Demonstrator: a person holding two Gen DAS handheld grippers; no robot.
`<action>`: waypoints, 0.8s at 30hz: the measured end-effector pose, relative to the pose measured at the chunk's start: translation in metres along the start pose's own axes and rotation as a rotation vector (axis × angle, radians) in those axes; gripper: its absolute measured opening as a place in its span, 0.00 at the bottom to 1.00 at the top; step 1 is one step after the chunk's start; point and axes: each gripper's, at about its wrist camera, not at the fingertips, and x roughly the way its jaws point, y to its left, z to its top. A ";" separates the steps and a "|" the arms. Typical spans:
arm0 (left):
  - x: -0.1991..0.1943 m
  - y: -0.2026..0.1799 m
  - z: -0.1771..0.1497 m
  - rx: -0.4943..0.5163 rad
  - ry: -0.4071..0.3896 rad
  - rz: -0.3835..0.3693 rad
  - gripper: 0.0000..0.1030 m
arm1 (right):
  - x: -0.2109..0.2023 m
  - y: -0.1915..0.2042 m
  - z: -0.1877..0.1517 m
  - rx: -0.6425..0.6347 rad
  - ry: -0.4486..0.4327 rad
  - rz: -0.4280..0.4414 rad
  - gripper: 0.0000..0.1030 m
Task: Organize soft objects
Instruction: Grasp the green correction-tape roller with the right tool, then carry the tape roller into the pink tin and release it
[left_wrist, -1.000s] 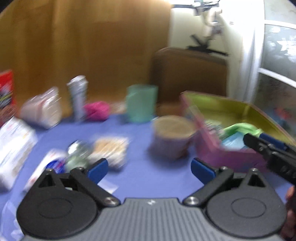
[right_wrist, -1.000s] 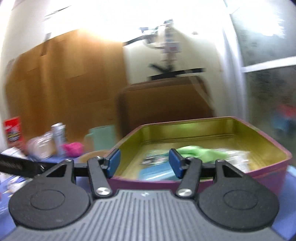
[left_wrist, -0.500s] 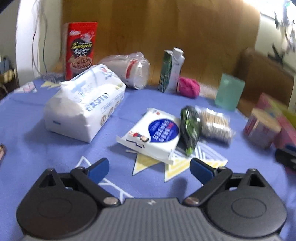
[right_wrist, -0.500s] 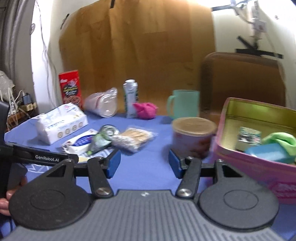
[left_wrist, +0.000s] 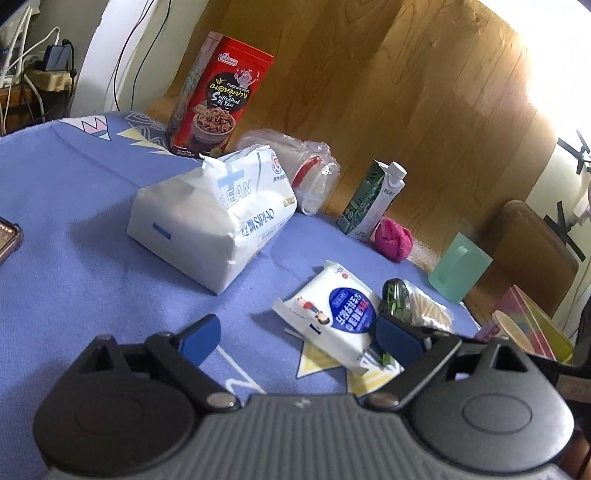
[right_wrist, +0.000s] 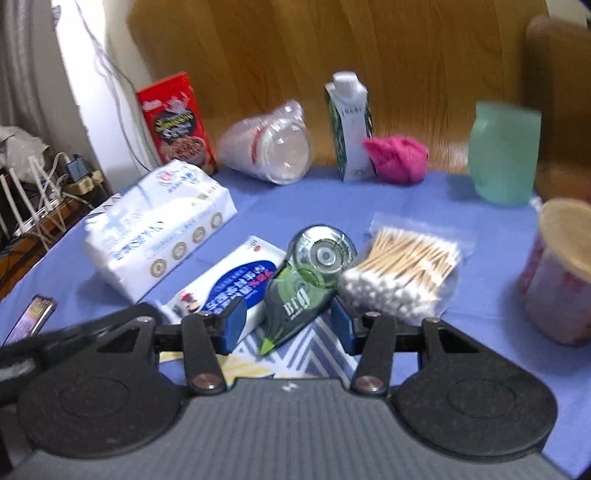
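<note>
Left wrist view looks over a blue cloth-covered table, where the left gripper hangs above the cloth with its blue-padded jaws spread wide and nothing between them. Ahead of it lies a large white plastic pack of tissues, and nearer, just beyond the right pad, a flat white wet-wipe packet with a blue oval label. Touching that packet's far edge is a green and clear correction-tape dispenser, with a clear bag of wooden cotton swabs beside it. Along the wooden wall stand a red noodle box, a crumpled clear bag of plastic cups, a green and white drink carton, a pink balled-up cloth and a translucent green mug. Right wrist view shows the right gripper low over the table, its jaws closing but still clear of everything; the tip of the tape dispenser lies on the cloth in the gap between them, untouched. The wet-wipe packet sits just left of it, the swab bag just right, and the pink cloth stays by the carton, well behind.
</note>
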 end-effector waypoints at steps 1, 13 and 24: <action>0.000 0.001 0.000 -0.004 0.001 -0.003 0.92 | -0.002 -0.003 -0.001 0.018 -0.015 0.006 0.38; -0.006 -0.019 -0.005 0.072 0.106 -0.097 0.86 | -0.085 -0.015 -0.054 -0.171 0.001 -0.017 0.30; 0.012 -0.110 -0.033 0.269 0.397 -0.264 0.50 | -0.124 -0.045 -0.085 -0.082 -0.022 0.041 0.30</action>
